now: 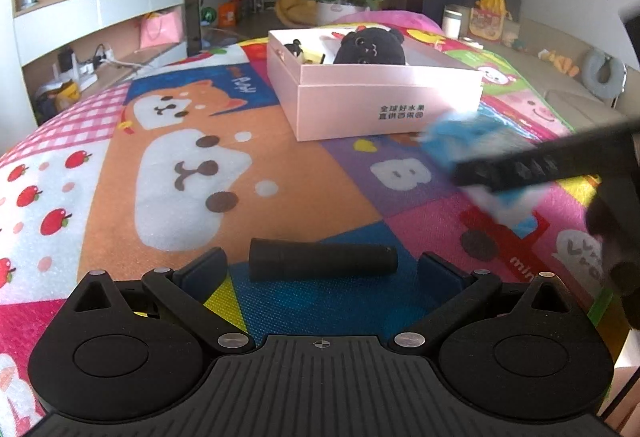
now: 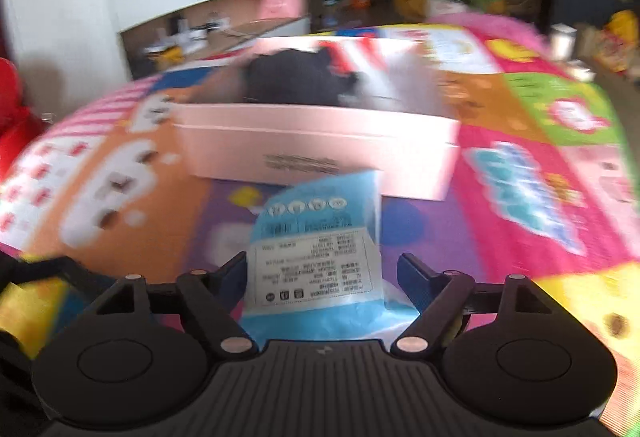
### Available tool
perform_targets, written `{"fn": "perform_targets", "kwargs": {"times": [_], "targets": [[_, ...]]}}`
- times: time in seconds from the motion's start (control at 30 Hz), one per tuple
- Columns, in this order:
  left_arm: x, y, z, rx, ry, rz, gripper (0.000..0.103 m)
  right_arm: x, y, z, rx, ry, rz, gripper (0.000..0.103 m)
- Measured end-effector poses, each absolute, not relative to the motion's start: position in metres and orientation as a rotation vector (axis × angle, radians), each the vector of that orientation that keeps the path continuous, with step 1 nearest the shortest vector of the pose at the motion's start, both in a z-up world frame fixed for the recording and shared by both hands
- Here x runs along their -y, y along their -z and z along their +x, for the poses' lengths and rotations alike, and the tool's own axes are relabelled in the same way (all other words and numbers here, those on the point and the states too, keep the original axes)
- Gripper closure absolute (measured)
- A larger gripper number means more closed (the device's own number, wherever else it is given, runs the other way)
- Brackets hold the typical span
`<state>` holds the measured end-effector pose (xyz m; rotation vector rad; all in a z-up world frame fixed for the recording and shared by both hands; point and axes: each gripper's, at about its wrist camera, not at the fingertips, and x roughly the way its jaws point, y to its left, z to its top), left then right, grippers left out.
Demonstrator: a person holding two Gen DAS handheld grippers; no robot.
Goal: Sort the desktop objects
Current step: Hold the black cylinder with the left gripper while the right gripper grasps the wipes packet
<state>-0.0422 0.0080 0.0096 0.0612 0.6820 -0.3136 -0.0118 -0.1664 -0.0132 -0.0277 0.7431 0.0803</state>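
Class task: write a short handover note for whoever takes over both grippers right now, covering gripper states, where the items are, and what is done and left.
Left gripper: open, empty, just behind the black cylinder lying on the colourful play mat.
Right gripper: jaws apart, blue-and-white plastic packet between them; grip unclear through blur.
Done: black plush toy and a small figurine sit in the pink cardboard box.
Left: box the packet, then the cylinder.

The pink box (image 1: 384, 97) carries two lines of dark Chinese print, 全球好水果 over a second line, on its near wall. At 4 o'clock, the play mat (image 1: 516, 264) shows white letters "min". The blue packet's (image 2: 316, 237) label is unreadable.
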Motion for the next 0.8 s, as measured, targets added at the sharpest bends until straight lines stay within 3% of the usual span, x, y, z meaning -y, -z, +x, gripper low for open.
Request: {"fn": "perform_targets", "kwargs": {"times": [0.1,0.33,0.47,0.53,0.6,0.8], "targets": [[-0.009,-0.01,-0.042,-0.679,0.316,0.049,0.0,0.186,0.022,-0.03,-0.721,0.022,-0.041,0.022],[-0.007,-0.01,-0.042,-0.677,0.263,0.063,0.0,0.205,0.028,-0.047,-0.693,0.037,0.052,0.0],[-0.004,-0.011,-0.044,-0.662,0.262,0.068,0.002,0.206,0.028,-0.045,-0.692,0.031,0.065,0.0],[-0.001,-0.011,-0.045,-0.657,0.257,0.078,0.018,0.208,0.027,-0.047,-0.683,0.027,0.077,0.0],[0.001,-0.011,-0.046,-0.648,0.257,0.092,0.022,0.209,0.027,-0.048,-0.675,0.026,0.086,0.0],[0.001,-0.011,-0.048,-0.646,0.261,0.087,0.023,0.204,0.024,-0.051,-0.649,0.051,0.052,0.0]]}}
